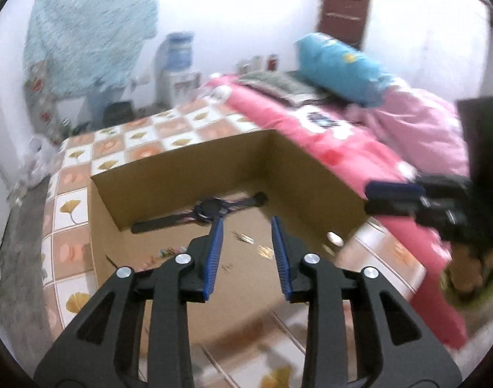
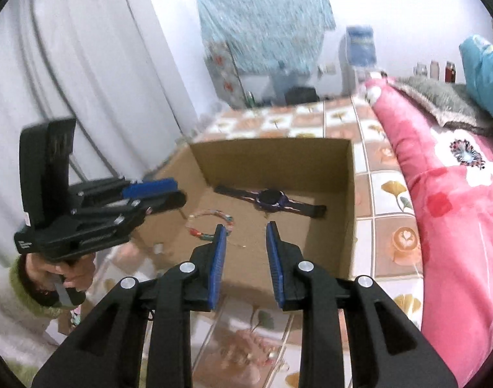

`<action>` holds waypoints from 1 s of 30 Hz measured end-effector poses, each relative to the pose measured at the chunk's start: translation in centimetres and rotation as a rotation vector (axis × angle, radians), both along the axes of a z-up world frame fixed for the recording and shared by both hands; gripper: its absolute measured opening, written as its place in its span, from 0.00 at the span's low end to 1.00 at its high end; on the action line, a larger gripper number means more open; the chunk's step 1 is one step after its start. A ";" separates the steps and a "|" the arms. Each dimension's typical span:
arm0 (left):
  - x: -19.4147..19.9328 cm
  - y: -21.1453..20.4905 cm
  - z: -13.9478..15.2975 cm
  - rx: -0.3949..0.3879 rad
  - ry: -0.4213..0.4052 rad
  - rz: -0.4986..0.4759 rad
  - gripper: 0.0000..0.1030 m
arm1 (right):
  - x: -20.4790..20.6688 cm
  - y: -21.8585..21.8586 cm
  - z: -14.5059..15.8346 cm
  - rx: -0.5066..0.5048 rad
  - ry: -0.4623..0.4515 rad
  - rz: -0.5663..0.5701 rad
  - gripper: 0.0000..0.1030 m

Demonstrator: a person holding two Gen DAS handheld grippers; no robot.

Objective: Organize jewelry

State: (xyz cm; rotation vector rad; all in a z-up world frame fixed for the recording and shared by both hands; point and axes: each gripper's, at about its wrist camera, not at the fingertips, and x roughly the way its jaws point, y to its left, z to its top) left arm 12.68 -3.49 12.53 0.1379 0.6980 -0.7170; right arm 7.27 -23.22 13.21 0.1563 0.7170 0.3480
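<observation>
An open cardboard box (image 1: 169, 174) stands on the tiled table; it also shows in the right wrist view (image 2: 272, 155). A dark wristwatch (image 1: 207, 210) lies flat on its floor near the far wall, also in the right wrist view (image 2: 270, 199). A colourful beaded bracelet (image 2: 211, 223) lies in the box's left part. Small gold pieces (image 1: 243, 237) lie on the box floor. My left gripper (image 1: 246, 223) is open and empty above the box. My right gripper (image 2: 246, 226) is open and empty above the box's near edge. Each gripper shows from the side in the other's view, at the right (image 1: 395, 197) and at the left (image 2: 149, 194).
The table (image 1: 75, 207) has a leaf-patterned tiled cover. A pink floral quilt (image 2: 456, 213) lies along the table's right side, with a blue pillow (image 1: 340, 64) on it. A grey curtain (image 2: 84, 64) hangs at the left. A water dispenser (image 1: 178, 61) stands at the back.
</observation>
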 end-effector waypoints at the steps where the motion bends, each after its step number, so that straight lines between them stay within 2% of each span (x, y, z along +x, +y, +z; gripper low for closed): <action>1: -1.1 0.3 0.1 -0.006 -0.005 -0.024 0.30 | -0.7 -0.2 -0.2 0.007 0.002 -0.001 0.25; 3: -3.7 0.6 -0.2 -0.019 0.001 -0.088 0.30 | -1.8 -0.7 -1.0 0.019 0.030 -0.015 0.25; 5: -5.3 0.5 -0.9 -0.020 0.011 -0.129 0.30 | -2.4 -1.0 -2.9 0.016 0.095 -0.039 0.25; 10: -7.1 -2.4 -5.4 0.022 0.105 -0.205 0.30 | -1.9 -1.6 -9.2 -0.006 0.328 -0.111 0.24; 12: -7.2 -3.9 -7.2 0.040 0.123 -0.230 0.30 | -1.5 -1.9 -11.0 -0.015 0.393 -0.131 0.23; 17: -8.5 -8.2 -10.1 0.186 0.025 -0.295 0.30 | -1.2 -3.1 -12.8 0.004 0.436 -0.174 0.23; 20: -9.2 -10.2 -11.6 0.269 0.000 -0.340 0.30 | -1.2 -3.9 -13.4 0.035 0.446 -0.187 0.23; 24: -9.7 -11.6 -13.0 0.343 -0.026 -0.361 0.30 | -1.0 -4.6 -13.9 0.066 0.450 -0.184 0.23; 27: -10.3 -12.0 -13.7 0.408 -0.098 -0.378 0.30 | -1.1 -5.1 -14.2 0.088 0.457 -0.180 0.23; 30: -10.4 -12.6 -13.9 0.448 -0.132 -0.396 0.29 | -1.0 -5.4 -14.3 0.110 0.458 -0.173 0.23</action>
